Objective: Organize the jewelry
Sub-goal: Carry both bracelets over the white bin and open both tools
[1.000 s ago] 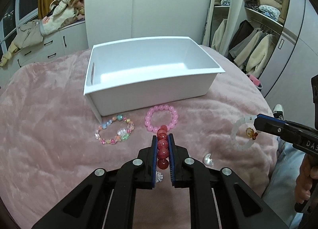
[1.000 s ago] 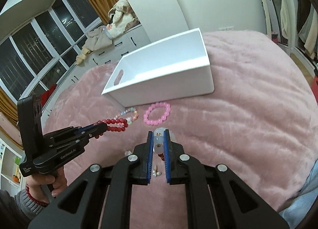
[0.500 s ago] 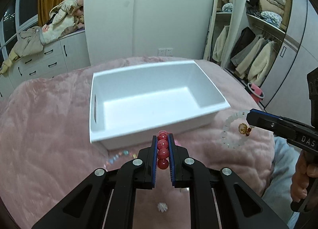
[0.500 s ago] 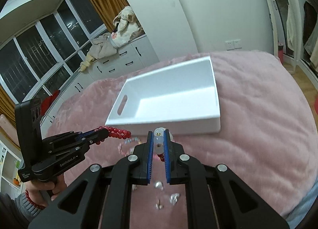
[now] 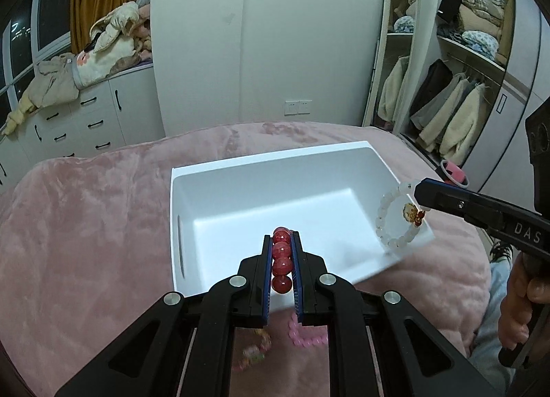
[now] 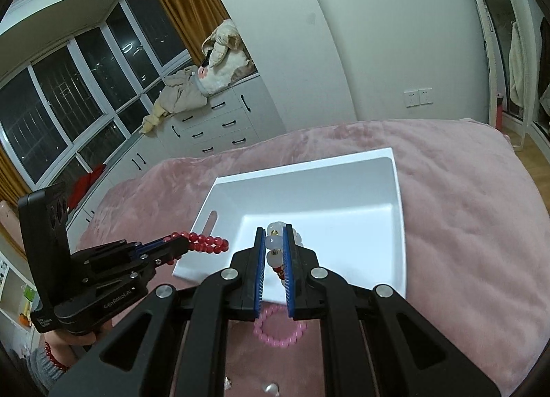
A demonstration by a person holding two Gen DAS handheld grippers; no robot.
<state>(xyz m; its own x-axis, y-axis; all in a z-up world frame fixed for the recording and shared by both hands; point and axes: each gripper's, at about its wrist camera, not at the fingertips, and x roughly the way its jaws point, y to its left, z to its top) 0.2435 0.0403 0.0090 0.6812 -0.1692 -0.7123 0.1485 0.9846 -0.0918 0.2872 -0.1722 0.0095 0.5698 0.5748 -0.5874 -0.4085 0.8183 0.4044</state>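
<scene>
My left gripper (image 5: 282,238) is shut on a red bead bracelet (image 5: 282,256) and holds it over the front part of the white box (image 5: 240,170). It also shows in the right wrist view (image 6: 185,245) with the red bracelet (image 6: 209,245) at the box's left front corner. My right gripper (image 6: 275,235) is shut on a white bead bracelet (image 6: 274,242) with a small gold and red charm, above the box (image 6: 398,225). In the left wrist view the white bracelet (image 5: 385,225) hangs at the box's right rim from the right gripper (image 5: 421,192).
The box sits on a pink plush bed cover (image 5: 86,225). A pink bead bracelet (image 6: 278,330) and a pastel bracelet (image 5: 252,352) lie on the cover in front of the box. Small silver pieces (image 6: 270,387) lie nearer. White drawers (image 6: 213,125) and a wardrobe (image 5: 447,104) stand behind.
Both grippers have lifted and moved forward with their bracelets, from above the bed cover to over the white box. The bracelets on the cover have slid under the gripper bodies in view.
</scene>
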